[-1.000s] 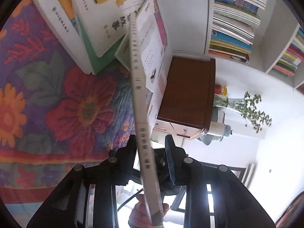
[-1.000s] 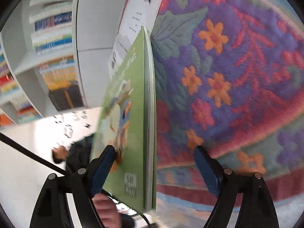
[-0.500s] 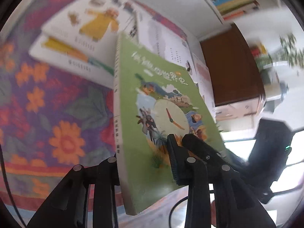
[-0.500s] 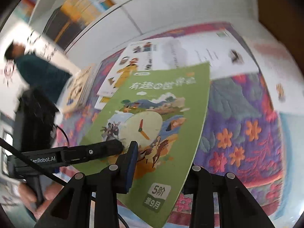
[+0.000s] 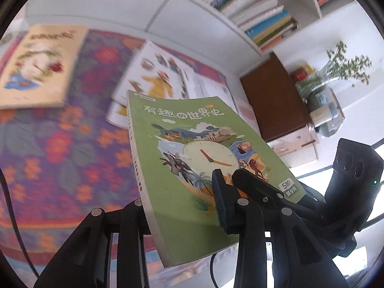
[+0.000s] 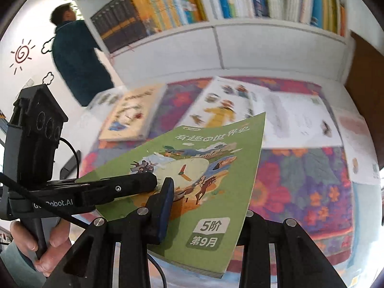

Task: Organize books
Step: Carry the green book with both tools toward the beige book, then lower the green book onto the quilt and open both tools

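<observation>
A: The green book (image 5: 192, 168) is in the air above the floor, held by both grippers at once. What is around it?

B: Under it lies a rug (image 5: 60, 148) with big flowers in purple, red and orange. On the rug are a yellow picture book (image 5: 40, 64) and some white open books (image 5: 172, 81), all blurred. Behind them stands a white bookshelf (image 6: 216, 43) full of books standing upright. Beside the shelf is a brown cabinet (image 5: 273, 98), and near that a vase with green twigs (image 5: 336, 72). In the right wrist view a person in a dark top (image 6: 76, 55) stands at the shelf, next to a white wall with a drawn sun (image 6: 21, 54).

A: How does the book look?

B: The cover faces up and is tilted. It shows a clock face, small drawn figures and white Chinese letters. Its far edge bends a little.

A: And the fingers?

B: The left gripper (image 5: 182, 206) clamps the book near its spine. The right gripper (image 6: 206, 204) grips it at the other lower side; its jaws have just been closing, with the book between them. A hand (image 6: 45, 247) holds the left handle
</observation>
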`<state>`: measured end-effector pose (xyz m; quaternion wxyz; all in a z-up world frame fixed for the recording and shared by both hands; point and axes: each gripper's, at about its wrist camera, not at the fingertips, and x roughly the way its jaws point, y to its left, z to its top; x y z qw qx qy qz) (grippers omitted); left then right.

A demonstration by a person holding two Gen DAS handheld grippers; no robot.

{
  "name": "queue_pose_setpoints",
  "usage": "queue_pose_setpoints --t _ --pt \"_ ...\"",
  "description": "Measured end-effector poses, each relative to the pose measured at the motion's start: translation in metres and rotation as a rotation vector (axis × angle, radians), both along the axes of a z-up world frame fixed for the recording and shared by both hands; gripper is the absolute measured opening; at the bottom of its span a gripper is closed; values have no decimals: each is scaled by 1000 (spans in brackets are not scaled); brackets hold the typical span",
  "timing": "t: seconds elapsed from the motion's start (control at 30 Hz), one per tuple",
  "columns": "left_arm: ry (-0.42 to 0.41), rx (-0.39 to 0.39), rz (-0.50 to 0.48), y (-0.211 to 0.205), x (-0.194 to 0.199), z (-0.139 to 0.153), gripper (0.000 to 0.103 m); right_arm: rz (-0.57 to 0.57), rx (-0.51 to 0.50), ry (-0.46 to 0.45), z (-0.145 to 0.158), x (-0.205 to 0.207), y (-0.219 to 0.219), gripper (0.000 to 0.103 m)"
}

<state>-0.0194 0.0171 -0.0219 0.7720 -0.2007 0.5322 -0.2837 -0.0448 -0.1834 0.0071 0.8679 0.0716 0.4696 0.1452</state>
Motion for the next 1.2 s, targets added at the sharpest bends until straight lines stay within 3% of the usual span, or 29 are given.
queue_pose_setpoints --t 0.2,0.37,0.57,0.87,1.03,1.2 --pt "-65 -10 82 88 19 14 32 54 31 -49 16 26 81 35" --pt "-93 -5 156 159 55 8 32 112 56 -57 13 67 154 35" --pt "-102 13 190 206 109 -4 32 102 89 -39 -2 131 223 35" --pt "-73 -53 176 224 171 -42 32 41 116 2 -31 198 244 36" --pt "-15 -92 144 223 167 -64 32 -2 187 98 -60 206 231 37" --pt "51 -95 174 230 159 -85 33 -26 228 179 -82 209 226 40"
